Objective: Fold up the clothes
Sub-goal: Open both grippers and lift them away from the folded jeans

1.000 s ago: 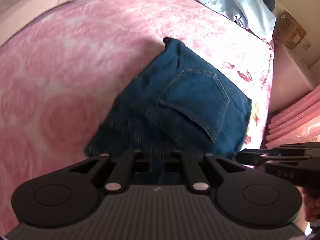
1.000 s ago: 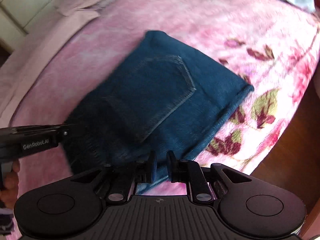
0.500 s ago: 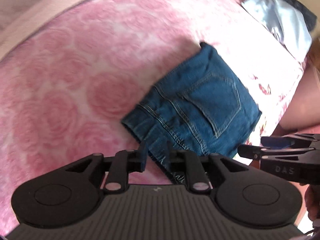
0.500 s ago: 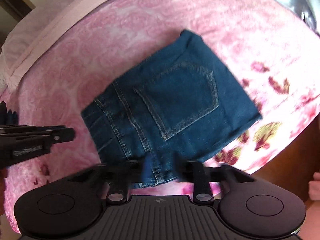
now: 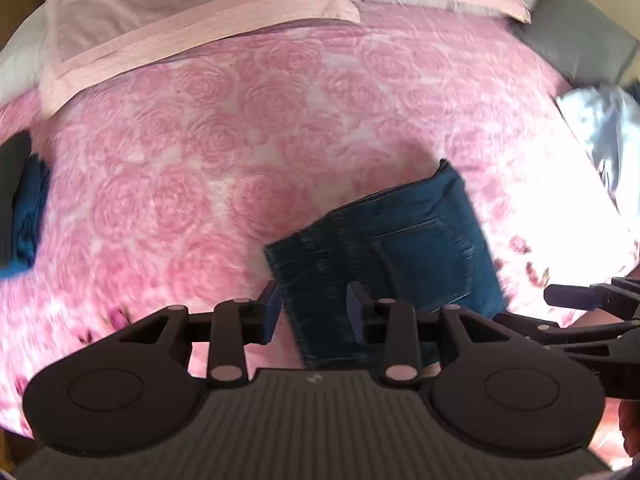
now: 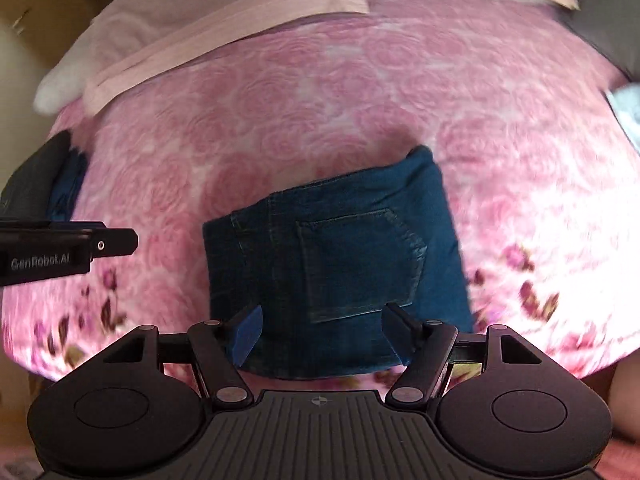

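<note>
Jeans (image 6: 340, 264) — dark blue denim, folded into a compact rectangle, back pocket uppermost. They lie flat on the blanket (image 6: 320, 100), toward its near edge and right of centre, waistband side to the left in both views. Nothing grips them.

Left gripper (image 5: 312, 308) — pointed steeply down above the jeans' left end. Jaws part-way apart and opening; the blue pads (image 5: 274, 304) touch no cloth, the denim showing only in the gap far below. In the right wrist view its side appears as a black bar (image 6: 68, 248) at the left edge.

Right gripper (image 6: 324, 332) — above the jeans' near edge, pointed steeply down. Jaws wide and opening a little more, with no cloth between them. Its fingers reach into the left wrist view from the right (image 5: 580, 296).

Blanket — pink, embossed rose pattern, printed flowers along the near border.

Pillows (image 5: 200, 20) — pale pink with a broad band, at the far end of the bed.

Grey cushion (image 5: 576, 40) — far right corner.

Light blue garment (image 5: 600, 132) — crumpled, at the right edge, well apart from the jeans.

Dark stack (image 5: 24, 208) — blue and black cloth at the left edge, blurred; kind of item cannot be told.
</note>
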Motion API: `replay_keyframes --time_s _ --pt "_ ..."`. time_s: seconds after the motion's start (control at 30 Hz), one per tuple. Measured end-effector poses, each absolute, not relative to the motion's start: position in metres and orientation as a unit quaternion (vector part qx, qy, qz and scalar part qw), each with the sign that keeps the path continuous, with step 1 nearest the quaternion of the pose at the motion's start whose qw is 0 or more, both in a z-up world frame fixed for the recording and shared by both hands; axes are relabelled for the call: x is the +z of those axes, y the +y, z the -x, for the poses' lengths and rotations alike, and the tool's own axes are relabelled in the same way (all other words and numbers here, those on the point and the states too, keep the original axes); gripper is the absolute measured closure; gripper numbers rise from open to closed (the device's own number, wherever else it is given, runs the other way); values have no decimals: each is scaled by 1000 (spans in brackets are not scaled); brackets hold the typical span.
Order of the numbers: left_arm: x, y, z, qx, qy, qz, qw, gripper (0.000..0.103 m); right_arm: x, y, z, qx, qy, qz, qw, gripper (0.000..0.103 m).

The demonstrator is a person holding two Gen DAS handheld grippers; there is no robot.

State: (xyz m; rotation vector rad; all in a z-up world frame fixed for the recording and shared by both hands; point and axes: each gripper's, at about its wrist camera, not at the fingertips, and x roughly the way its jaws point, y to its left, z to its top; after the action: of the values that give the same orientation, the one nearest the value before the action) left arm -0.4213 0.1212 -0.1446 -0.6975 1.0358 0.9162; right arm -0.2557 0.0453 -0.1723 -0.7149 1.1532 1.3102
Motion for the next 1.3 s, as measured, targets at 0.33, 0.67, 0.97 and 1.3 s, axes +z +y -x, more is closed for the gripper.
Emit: replay_keyframes --time_s 0.33,0.67,0.97,1.3 --pt "-114 53 405 509 428 334 668 65 -155 25 188 624 455 337 538 34" --pt "-73 29 391 539 401 292 681 62 -139 9 190 671 419 342 507 34" --pt "-65 22 405 526 406 266 698 61 -129 -2 182 647 443 307 540 34" --pt "-71 19 480 510 419 267 702 59 -134 -17 240 625 464 293 554 34"
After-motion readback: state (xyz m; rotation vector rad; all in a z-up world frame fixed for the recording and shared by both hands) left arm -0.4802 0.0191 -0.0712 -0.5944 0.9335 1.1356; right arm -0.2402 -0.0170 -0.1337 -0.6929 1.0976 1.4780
